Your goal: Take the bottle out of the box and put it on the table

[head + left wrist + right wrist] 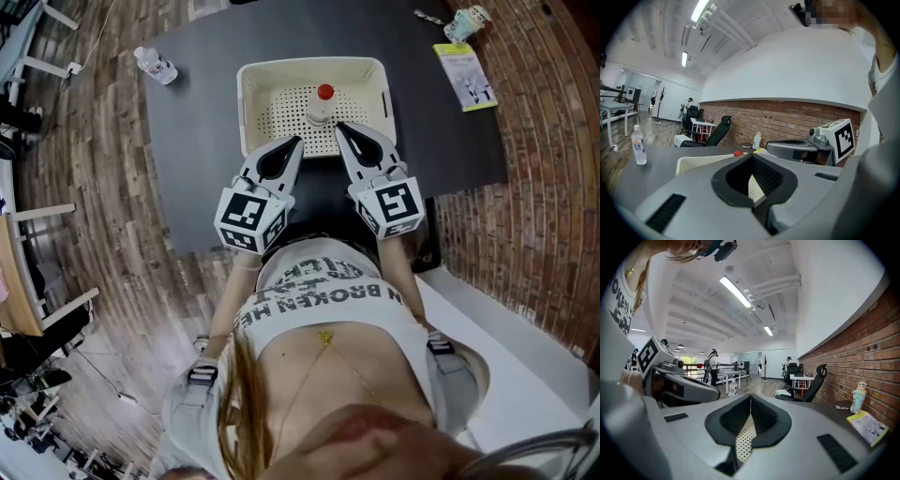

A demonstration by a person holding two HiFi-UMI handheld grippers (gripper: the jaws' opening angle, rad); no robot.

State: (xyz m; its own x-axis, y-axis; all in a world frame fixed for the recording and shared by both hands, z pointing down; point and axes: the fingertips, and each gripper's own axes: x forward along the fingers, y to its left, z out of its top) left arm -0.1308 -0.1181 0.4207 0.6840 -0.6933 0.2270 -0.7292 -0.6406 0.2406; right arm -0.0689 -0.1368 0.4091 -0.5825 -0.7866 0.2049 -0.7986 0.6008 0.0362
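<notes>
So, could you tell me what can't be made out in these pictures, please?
The bottle in the box: head view shows only its top from above; its contents cannot be told.
Left gripper view: the box wall hides all but its red cap.
Box's near wall, head view: partly covered by the left gripper and right gripper.
The yellow booklet, head view: print too small.

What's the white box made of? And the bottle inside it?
The box looks like matte cream plastic: rows of tiny holes in its floor. The bottle seems clear plastic with a red cap, but it's too small to be sure.
</notes>
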